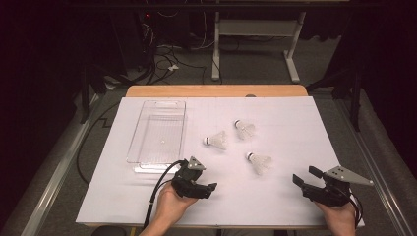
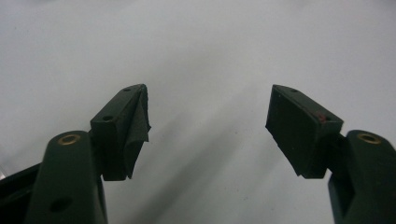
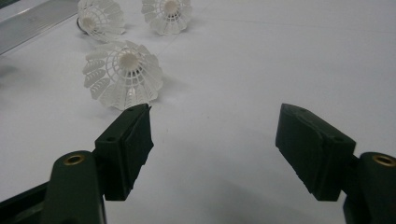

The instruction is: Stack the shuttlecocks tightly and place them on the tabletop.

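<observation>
Both my grippers, left (image 1: 212,189) and right (image 1: 300,179), gape empty near the desk's front edge; reaching comes next, toward the nearest white plastic shuttlecock (image 3: 123,73); probably for the clear plastic tray (image 1: 158,129).

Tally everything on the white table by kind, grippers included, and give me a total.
Shuttlecocks, white: 3, the left one, the far one and the near one.
Clear plastic tray: 1.
Grippers: 2, the left gripper and the right gripper, both with jaws apart and holding nothing.
Total: 6.
</observation>
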`<state>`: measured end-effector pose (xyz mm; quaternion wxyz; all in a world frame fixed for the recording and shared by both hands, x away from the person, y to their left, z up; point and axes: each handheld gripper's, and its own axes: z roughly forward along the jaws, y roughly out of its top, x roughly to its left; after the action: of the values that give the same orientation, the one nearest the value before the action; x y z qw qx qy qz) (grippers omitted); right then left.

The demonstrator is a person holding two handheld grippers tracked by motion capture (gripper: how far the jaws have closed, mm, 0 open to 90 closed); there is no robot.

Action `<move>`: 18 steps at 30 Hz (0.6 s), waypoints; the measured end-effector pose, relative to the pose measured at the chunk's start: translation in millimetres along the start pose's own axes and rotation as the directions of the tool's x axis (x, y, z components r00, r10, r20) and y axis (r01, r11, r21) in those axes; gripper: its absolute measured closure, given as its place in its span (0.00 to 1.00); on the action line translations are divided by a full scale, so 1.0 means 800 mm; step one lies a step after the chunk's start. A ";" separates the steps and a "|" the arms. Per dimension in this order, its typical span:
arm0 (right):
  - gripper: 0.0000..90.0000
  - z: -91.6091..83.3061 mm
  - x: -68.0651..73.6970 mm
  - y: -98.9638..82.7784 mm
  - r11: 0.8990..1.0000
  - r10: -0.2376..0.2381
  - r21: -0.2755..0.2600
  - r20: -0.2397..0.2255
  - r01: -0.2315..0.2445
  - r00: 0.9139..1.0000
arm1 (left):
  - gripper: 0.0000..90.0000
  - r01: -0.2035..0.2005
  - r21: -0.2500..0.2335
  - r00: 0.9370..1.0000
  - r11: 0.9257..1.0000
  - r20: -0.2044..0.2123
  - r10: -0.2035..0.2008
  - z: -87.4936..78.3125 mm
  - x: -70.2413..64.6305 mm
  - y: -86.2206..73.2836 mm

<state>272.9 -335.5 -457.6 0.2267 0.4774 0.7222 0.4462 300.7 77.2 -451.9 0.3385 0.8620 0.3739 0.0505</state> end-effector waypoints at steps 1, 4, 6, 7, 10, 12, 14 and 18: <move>0.31 0.000 0.000 0.000 1.000 -0.001 0.000 0.000 0.001 1.000 | 0.34 -0.001 0.001 1.000 1.000 -0.001 0.001 0.000 0.000 -0.001; 0.31 0.000 0.000 0.000 1.000 -0.001 -0.001 0.000 0.001 1.000 | 0.34 -0.004 0.004 1.000 1.000 -0.005 0.004 -0.002 0.000 -0.003; 0.31 0.000 0.000 0.000 1.000 0.000 0.000 0.000 0.000 1.000 | 0.34 -0.004 0.003 1.000 1.000 -0.008 0.004 -0.003 0.000 -0.004; 0.31 0.000 0.000 0.000 1.000 -0.001 -0.001 0.000 0.001 1.000 | 0.34 -0.005 0.000 1.000 1.000 -0.009 0.005 -0.003 -0.001 -0.005; 0.31 0.000 0.000 0.000 1.000 -0.003 -0.001 -0.001 0.003 1.000 | 0.34 -0.002 -0.004 1.000 1.000 -0.012 0.002 -0.005 -0.001 -0.007; 0.31 0.000 0.000 0.000 1.000 0.000 0.000 0.000 0.000 1.000 | 0.34 -0.003 -0.003 1.000 1.000 -0.015 0.003 -0.006 -0.001 -0.009; 0.31 0.000 0.000 0.000 1.000 0.001 0.001 0.000 -0.001 1.000 | 0.34 -0.004 -0.004 1.000 1.000 -0.016 0.004 -0.008 0.000 -0.011; 0.31 0.000 0.000 0.000 1.000 -0.002 -0.001 0.000 0.002 1.000 | 0.36 -0.005 -0.004 1.000 1.000 -0.016 0.004 -0.012 -0.002 -0.014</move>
<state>272.7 -335.5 -457.4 0.2274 0.4765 0.7224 0.4465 289.5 87.2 -451.3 0.3370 0.8617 0.3746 0.0590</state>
